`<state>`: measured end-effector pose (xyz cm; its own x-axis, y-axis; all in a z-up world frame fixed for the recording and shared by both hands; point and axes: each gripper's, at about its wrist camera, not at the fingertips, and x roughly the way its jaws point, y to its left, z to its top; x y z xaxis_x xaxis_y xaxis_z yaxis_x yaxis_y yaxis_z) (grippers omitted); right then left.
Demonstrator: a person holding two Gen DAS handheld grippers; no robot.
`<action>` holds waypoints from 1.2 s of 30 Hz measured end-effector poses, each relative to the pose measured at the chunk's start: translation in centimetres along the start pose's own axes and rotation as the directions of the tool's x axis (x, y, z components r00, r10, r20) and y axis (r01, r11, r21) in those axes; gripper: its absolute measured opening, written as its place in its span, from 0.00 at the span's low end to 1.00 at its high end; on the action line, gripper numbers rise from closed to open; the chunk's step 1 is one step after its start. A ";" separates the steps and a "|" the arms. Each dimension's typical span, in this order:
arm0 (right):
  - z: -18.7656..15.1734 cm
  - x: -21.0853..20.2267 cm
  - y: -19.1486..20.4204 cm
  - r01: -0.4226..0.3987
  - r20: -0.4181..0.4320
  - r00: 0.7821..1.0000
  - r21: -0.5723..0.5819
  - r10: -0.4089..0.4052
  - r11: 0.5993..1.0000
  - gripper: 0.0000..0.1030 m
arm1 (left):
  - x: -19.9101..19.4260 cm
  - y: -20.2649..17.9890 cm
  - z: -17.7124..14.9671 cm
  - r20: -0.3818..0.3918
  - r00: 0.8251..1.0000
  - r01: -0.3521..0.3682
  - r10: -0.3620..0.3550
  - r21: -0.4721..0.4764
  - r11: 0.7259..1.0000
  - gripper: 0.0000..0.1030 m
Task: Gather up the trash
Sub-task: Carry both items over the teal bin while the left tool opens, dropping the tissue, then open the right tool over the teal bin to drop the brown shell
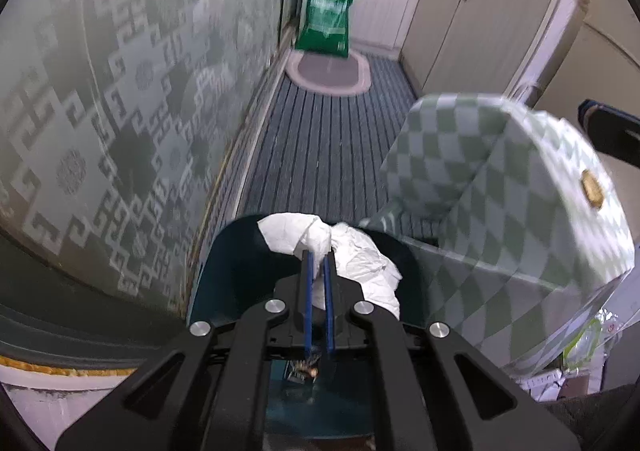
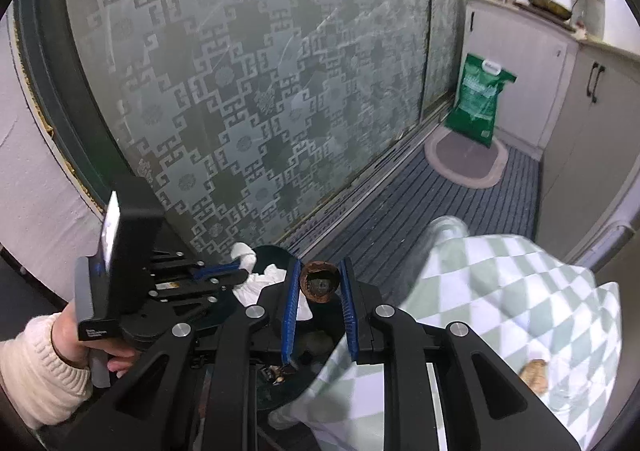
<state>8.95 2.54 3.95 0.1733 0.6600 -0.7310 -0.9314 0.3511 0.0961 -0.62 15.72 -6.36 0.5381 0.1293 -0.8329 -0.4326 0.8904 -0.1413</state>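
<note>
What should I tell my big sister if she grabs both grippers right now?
Left gripper: shut on the white crumpled tissue, held over the dark bin.
Right gripper: shut on a brown nut shell, also above the bin.
Done: both pieces picked up; some scraps already lie in the bin.
Left: open both grippers over the bin, then check the green-checked tablecloth for more bits.
</note>
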 end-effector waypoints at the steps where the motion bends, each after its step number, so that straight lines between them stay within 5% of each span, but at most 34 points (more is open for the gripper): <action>1: 0.1 0.4 0.1 -0.005 -0.010 1.000 0.002 0.005 1.000 0.19 | 0.5 0.1 -0.2 -0.028 1.000 0.006 -0.006 0.002 1.000 0.06; 9: -0.2 4.2 1.9 -0.039 -0.140 0.989 -0.014 0.037 0.999 0.19 | 3.1 0.8 -1.6 -0.173 0.985 0.000 0.003 0.020 1.000 0.11; 17: -1.0 7.0 2.7 -0.054 -0.242 0.969 -0.007 0.050 0.999 0.19 | 2.5 2.4 -1.6 -0.155 0.988 -0.008 0.007 -0.009 1.000 0.18; 26: -1.4 8.9 3.4 -0.076 -0.289 0.954 0.000 0.073 0.997 0.19 | -2.3 3.8 0.4 0.114 0.993 0.013 -0.005 -0.069 0.998 0.25; 30: -1.9 9.8 3.8 -0.090 -0.316 0.945 -0.003 0.085 0.996 0.19 | -4.5 3.9 1.0 0.233 0.972 0.056 -0.035 -0.082 0.995 0.25; 36: -2.3 10.5 4.3 -0.105 -0.339 0.936 -0.002 0.098 0.994 0.19 | -7.6 3.8 1.2 0.401 0.914 0.097 -0.052 -0.094 0.991 0.25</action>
<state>6.03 9.42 -4.84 -0.0372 0.4272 -0.9034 -0.9452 0.2784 0.1706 -5.44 18.66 0.07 0.8048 0.2472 -0.5396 -0.4440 0.8540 -0.2711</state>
